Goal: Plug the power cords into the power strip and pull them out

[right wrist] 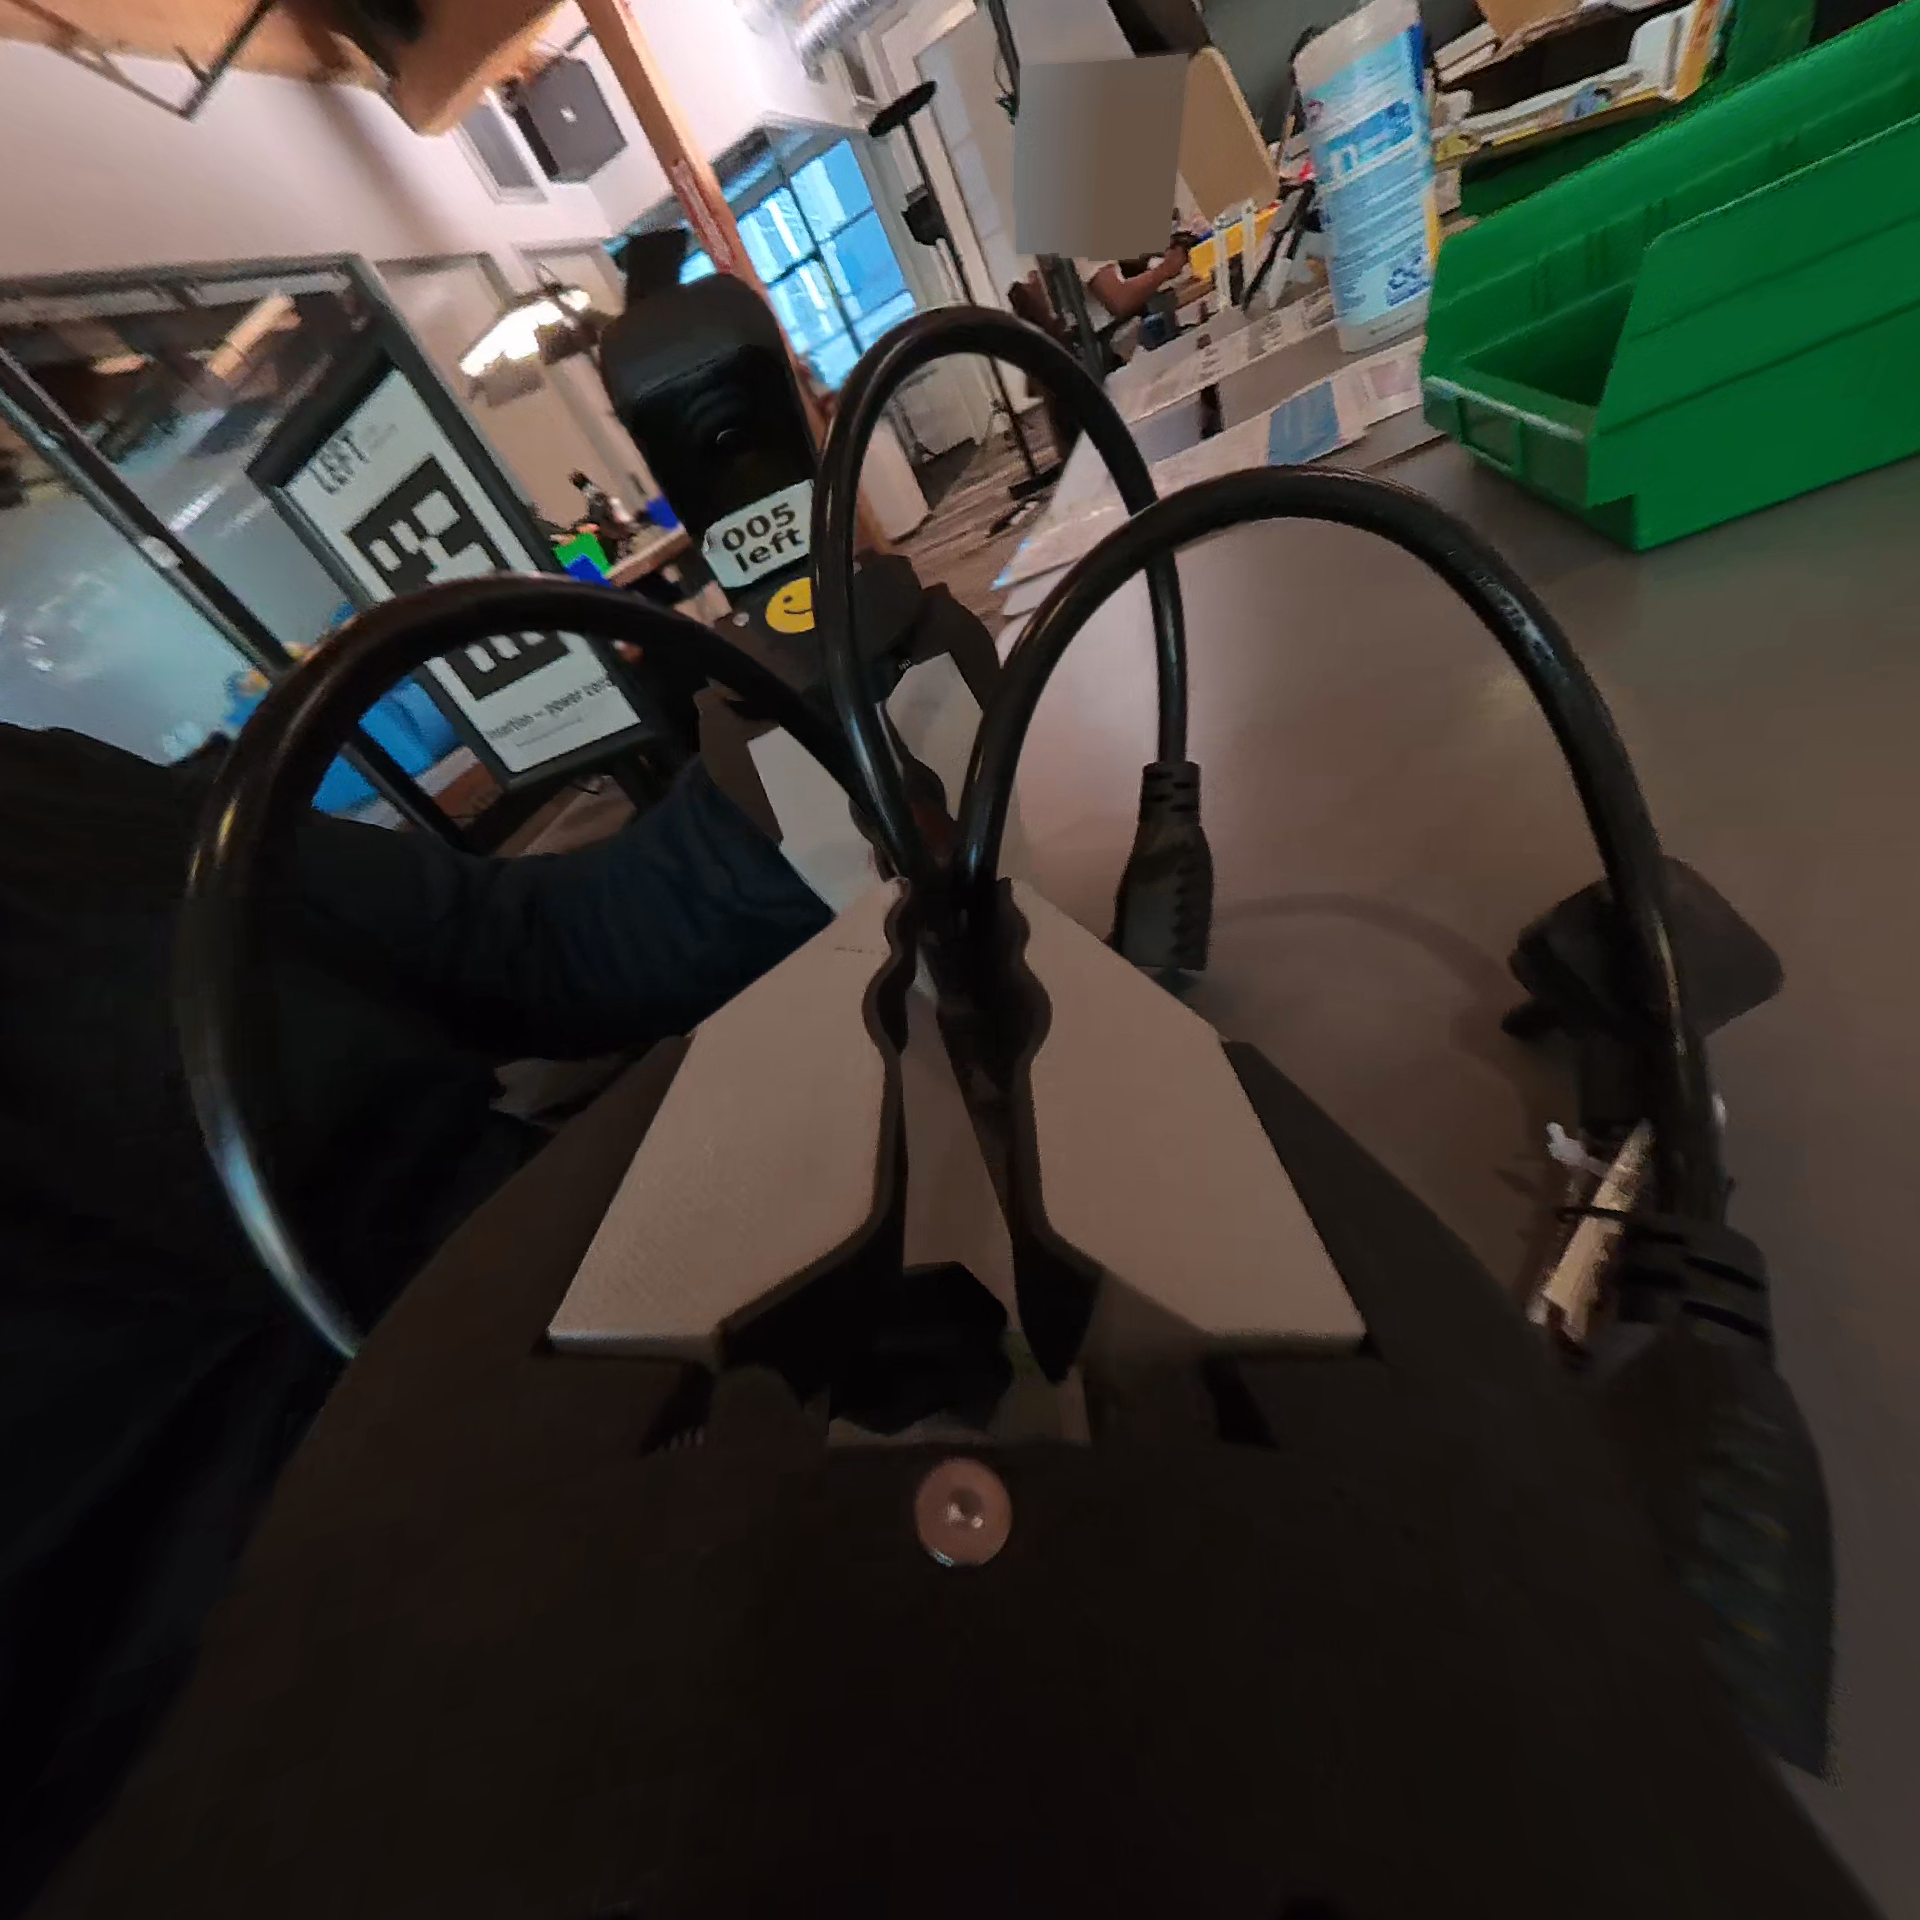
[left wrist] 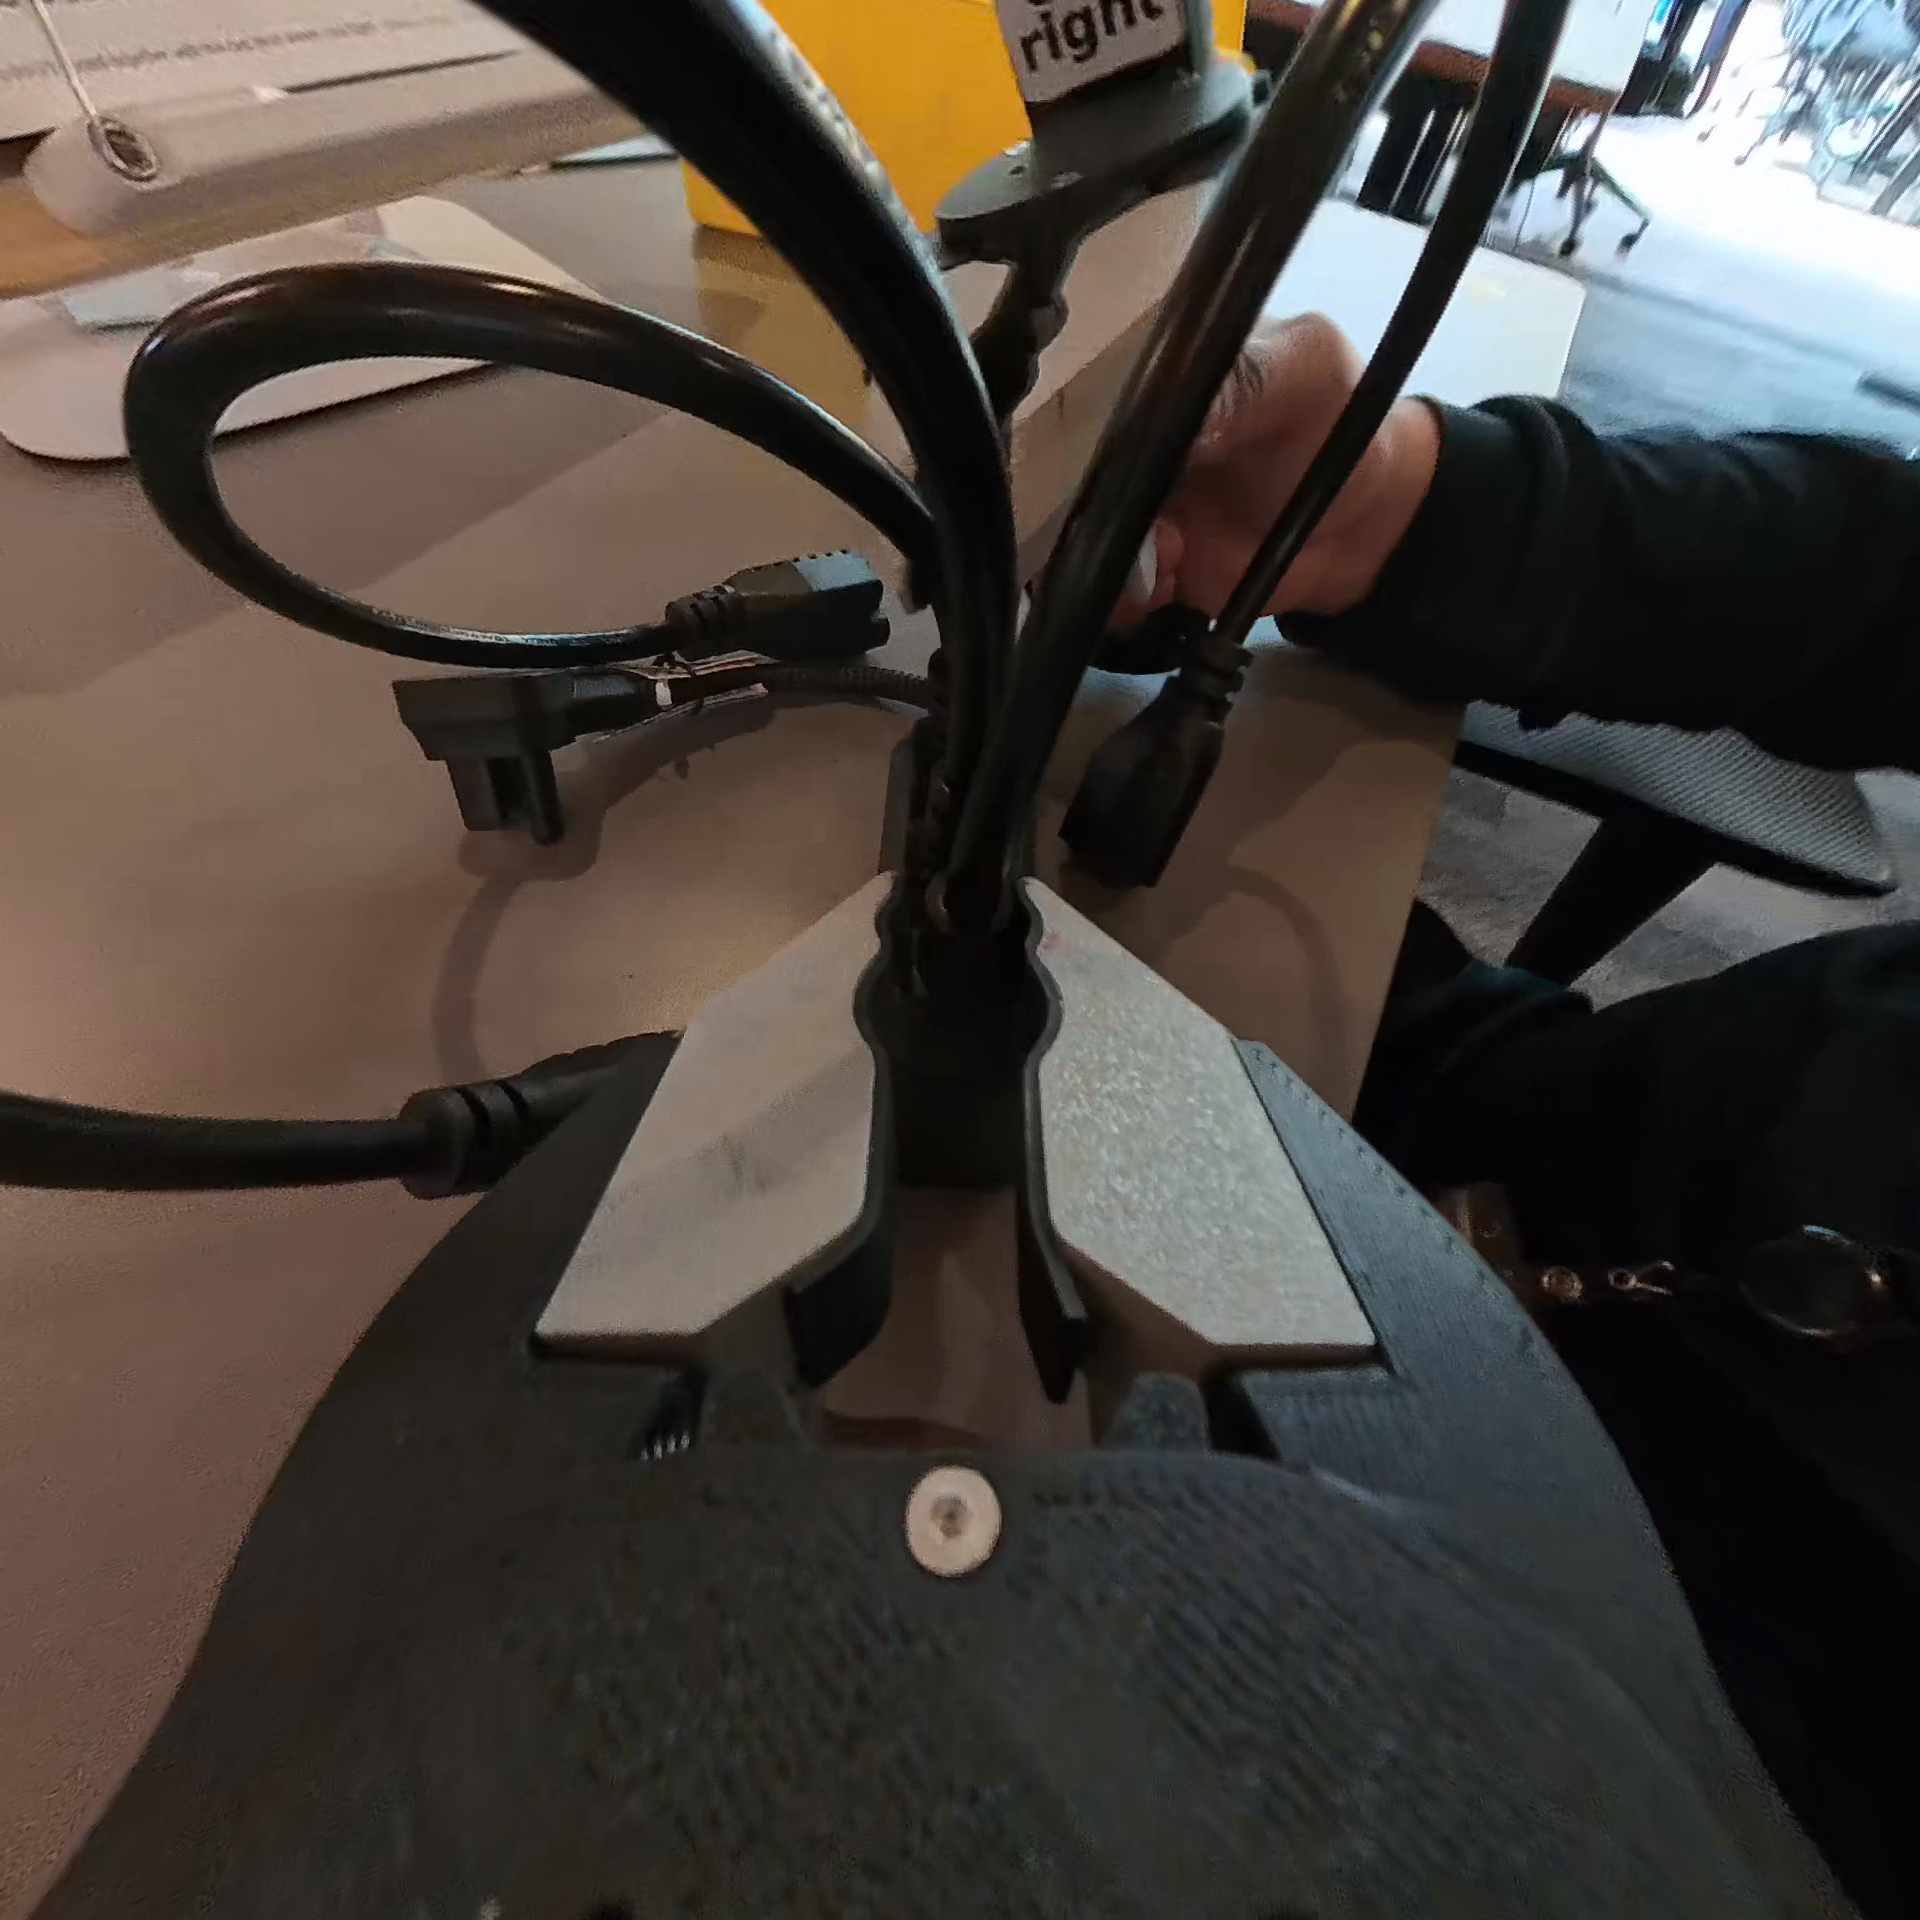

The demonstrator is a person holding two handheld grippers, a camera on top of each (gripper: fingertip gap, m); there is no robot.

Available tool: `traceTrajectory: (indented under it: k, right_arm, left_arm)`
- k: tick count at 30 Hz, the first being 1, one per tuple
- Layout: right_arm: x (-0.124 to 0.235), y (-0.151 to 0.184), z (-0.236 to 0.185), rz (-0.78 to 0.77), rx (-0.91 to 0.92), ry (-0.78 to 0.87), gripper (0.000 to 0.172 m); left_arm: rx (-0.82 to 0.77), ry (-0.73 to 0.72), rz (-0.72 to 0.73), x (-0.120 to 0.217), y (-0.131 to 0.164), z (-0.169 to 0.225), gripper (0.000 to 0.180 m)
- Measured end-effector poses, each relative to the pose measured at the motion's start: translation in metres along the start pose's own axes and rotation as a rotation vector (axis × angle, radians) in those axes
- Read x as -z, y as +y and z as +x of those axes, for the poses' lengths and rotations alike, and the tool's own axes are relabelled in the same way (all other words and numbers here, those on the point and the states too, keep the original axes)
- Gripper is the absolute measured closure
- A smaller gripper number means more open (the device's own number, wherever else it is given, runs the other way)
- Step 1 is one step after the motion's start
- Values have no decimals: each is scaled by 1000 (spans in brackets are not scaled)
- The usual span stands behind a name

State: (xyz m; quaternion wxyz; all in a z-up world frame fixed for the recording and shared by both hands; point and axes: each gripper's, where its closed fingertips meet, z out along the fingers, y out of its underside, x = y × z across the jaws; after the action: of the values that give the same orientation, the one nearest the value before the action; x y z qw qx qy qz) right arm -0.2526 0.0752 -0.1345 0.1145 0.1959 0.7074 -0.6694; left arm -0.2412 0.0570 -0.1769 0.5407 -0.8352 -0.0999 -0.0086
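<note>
In the left wrist view my left gripper (left wrist: 958, 904) is shut on a black plug (left wrist: 956, 1091); both pads press its sides. Several black power cords (left wrist: 966, 436) rise from the tips in loops. A grey edge (left wrist: 896, 800) behind the cords may be the power strip; the rest is hidden. My right gripper (right wrist: 951, 904) is shut on a black power cord (right wrist: 982, 1049) at its ribbed sleeve, which runs slantwise between the pads. The cords (right wrist: 1132, 530) arch up from its tips. The two grippers face each other: the right one (left wrist: 1091, 135) shows far off, and the left one (right wrist: 769, 582) likewise.
A flat black plug (left wrist: 488, 748) on a braided cable lies on the brown table (left wrist: 260, 831). Loose cord connectors hang nearby (left wrist: 810, 603), (left wrist: 1143, 790), (right wrist: 1164, 883). A hand and dark sleeve (left wrist: 1558, 561) are at the right. Green bins (right wrist: 1683, 343) stand at the back right. The gap from one gripper's tips to the other's is roughly 5 centimetres.
</note>
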Motion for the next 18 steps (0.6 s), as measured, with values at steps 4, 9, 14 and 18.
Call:
traceTrajectory:
  k: [4, 9, 14, 18]
  right_arm:
    - [8, -3, 8, 16, 9, 51, 169]
    - [12, -5, 15, 13, 37, 120, 168]
    - [8, 5, 21, -62, 84, 181, 166]
    - [4, 15, 26, -120, 101, 217, 165]
  left_arm:
    - [72, -1, 51, 4, -1, -12, 163]
    - [173, -16, 95, 14, -1, -30, 162]
    - [220, -63, 113, 20, 0, -44, 160]
    - [219, -88, 113, 21, 0, -47, 159]
